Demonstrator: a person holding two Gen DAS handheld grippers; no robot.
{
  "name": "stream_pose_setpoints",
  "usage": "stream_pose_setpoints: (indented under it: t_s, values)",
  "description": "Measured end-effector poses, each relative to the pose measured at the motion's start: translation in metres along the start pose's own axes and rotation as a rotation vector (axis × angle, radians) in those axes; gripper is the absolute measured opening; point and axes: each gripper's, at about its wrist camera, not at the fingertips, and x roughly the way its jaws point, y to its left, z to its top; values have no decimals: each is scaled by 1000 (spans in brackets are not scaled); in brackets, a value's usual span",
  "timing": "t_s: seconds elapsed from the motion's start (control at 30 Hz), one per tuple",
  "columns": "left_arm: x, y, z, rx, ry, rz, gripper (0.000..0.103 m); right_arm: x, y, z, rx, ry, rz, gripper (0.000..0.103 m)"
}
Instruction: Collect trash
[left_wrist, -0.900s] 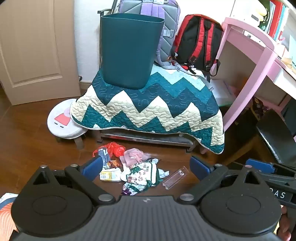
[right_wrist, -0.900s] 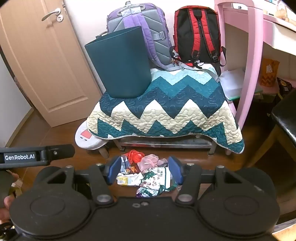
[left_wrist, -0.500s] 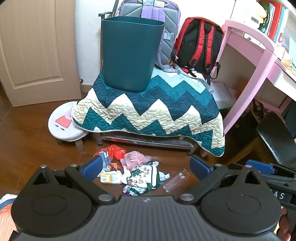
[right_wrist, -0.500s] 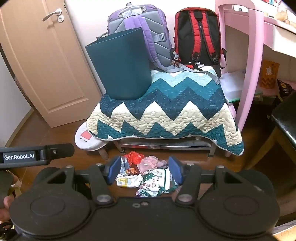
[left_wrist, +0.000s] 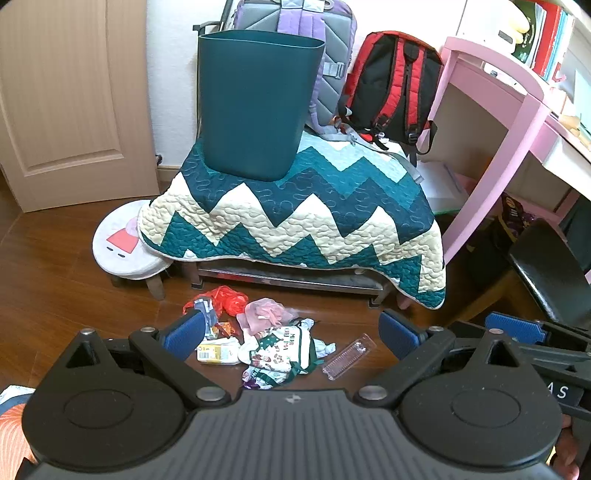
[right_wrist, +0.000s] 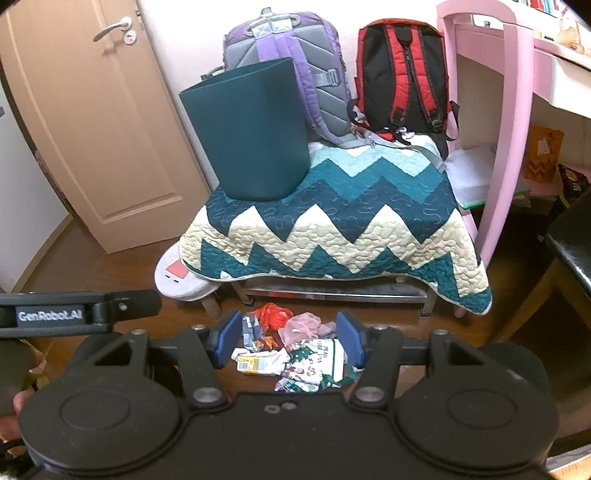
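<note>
A heap of trash (left_wrist: 273, 343) (right_wrist: 295, 350) lies on the wooden floor in front of a low bench: a red plastic bag (left_wrist: 231, 299), a pink wad (left_wrist: 264, 314), a yellow-white carton (left_wrist: 218, 352), a printed green-white wrapper (left_wrist: 284, 350) and a clear plastic tray (left_wrist: 349, 356). A dark teal bin (left_wrist: 255, 103) (right_wrist: 251, 133) stands upright on the quilt-covered bench. My left gripper (left_wrist: 291, 332) hangs open above the heap, holding nothing. My right gripper (right_wrist: 291, 338) is open too, high over the same heap, empty.
Zigzag quilt (left_wrist: 303, 218) drapes the bench. Purple backpack (right_wrist: 288, 66) and red-black backpack (right_wrist: 402, 77) lean behind the bin. A small white stool (left_wrist: 125, 247) stands left of the bench, a pink desk (left_wrist: 517, 122) and dark chair (left_wrist: 546, 266) right, a door (right_wrist: 92, 122) left.
Both views have drifted slightly; the bench and bin sit a little lower and nearer in frame. The trash heap has not moved and both grippers stay open.
</note>
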Motion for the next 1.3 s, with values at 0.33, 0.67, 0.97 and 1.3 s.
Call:
stream_pose_setpoints:
  t_s: [0.33,0.67,0.97,1.3]
  values:
    - [1,-4,-6,11,8,-19,101,-5,-6,2,11,-37,55,57]
    - [1,-9,-8,21,11,-25,101,-8,-4,-1,4,-47,90,57]
    - [1,-9,-8,21,11,-27,101,-7,1,-1,-6,-42,90,57]
    - [0,-13,-9,15,13,-30,101,-7,0,1,-6,-43,90,57]
